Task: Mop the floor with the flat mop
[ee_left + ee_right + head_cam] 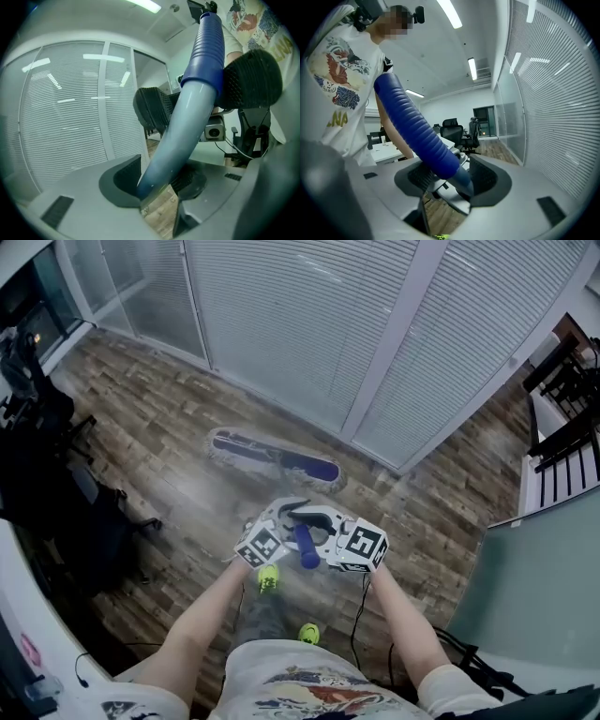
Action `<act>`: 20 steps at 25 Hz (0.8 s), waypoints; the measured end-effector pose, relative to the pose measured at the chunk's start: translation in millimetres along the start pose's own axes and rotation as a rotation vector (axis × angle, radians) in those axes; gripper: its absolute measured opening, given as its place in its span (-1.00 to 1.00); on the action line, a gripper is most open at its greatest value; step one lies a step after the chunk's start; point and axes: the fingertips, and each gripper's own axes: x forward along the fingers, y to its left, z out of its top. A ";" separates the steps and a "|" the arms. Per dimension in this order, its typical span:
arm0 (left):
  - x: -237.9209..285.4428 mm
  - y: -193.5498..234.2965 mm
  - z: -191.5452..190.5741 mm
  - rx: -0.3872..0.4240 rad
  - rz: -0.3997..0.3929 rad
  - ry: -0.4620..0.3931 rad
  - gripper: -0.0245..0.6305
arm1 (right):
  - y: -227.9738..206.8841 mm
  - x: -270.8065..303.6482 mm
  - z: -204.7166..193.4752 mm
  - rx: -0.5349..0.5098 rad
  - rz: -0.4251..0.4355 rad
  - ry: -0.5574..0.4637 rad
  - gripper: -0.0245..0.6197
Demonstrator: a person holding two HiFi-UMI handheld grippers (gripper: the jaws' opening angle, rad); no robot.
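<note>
Both jaw pairs clamp the mop handle point(306, 547), left gripper point(277, 529) beside right gripper point(339, 538); I'd hold the far mop head point(274, 457) flat on the floor point(159, 418), overlapping strokes.

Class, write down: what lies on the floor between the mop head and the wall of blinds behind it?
Nothing: the head view shows only bare wooden floor between the mop head and the blinds.

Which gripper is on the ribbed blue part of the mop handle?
The right gripper, at the ribbed blue grip; the left gripper holds the smooth pale shaft below it.
</note>
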 end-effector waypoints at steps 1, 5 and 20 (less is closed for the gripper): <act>3.0 15.9 0.3 -0.005 -0.002 -0.006 -0.51 | -15.2 5.0 4.1 0.003 -0.010 -0.002 -0.24; 7.3 58.5 1.4 -0.022 -0.010 -0.013 -0.50 | -54.8 20.9 16.7 0.024 -0.042 -0.020 -0.24; -17.7 0.0 6.2 -0.079 0.039 0.001 -0.50 | 7.5 6.8 11.7 0.091 -0.068 -0.091 -0.24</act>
